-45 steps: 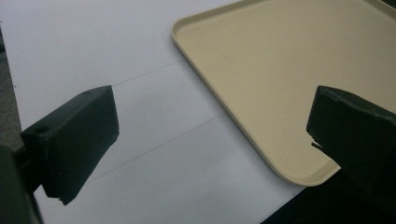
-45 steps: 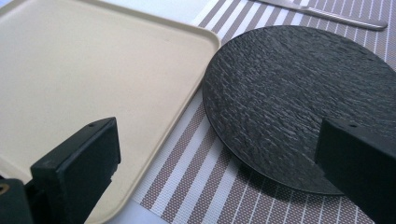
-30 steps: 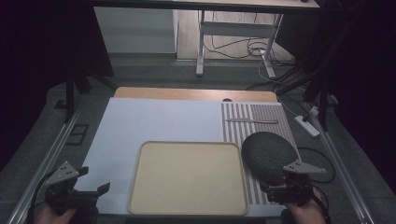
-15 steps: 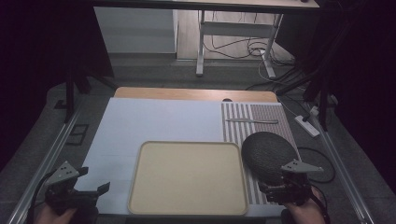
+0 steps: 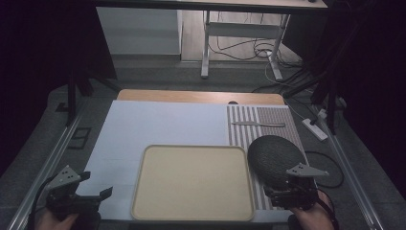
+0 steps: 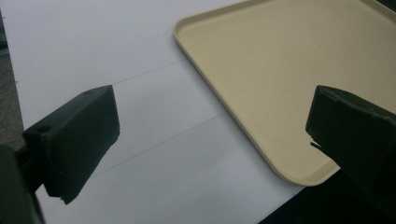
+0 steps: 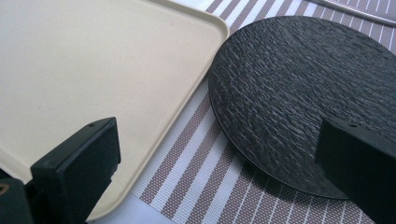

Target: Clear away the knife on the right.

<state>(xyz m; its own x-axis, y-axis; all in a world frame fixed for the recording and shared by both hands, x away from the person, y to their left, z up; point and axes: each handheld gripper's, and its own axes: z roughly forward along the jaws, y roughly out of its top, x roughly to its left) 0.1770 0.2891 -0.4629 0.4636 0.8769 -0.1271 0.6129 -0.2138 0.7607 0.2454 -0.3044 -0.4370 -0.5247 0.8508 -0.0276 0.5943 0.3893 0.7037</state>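
A cream tray (image 5: 191,182) lies empty at the near middle of the table. Right of it, a round black textured plate (image 5: 274,157) rests on a striped placemat (image 5: 261,117), with a knife (image 5: 258,124) farther back. My left gripper (image 5: 95,185) stands open at the near left, over the white mat (image 5: 158,124). In the left gripper view, the left gripper (image 6: 210,135) holds nothing, with the tray's corner (image 6: 289,70) ahead to the right. My right gripper (image 5: 289,186) is open at the plate's near edge. In the right gripper view, the right gripper (image 7: 215,172) spans the gap between tray (image 7: 93,70) and plate (image 7: 299,93).
A wooden strip (image 5: 201,97) borders the table's far edge. Metal rails run down both sides. On the floor beyond stand desk legs (image 5: 206,52) and cables; a power strip (image 5: 315,128) lies at the right. The placemat's stripes (image 7: 201,172) show under the right gripper.
The right gripper has edged slightly left and back toward the table's near edge. The left gripper has barely moved. Both stay open.
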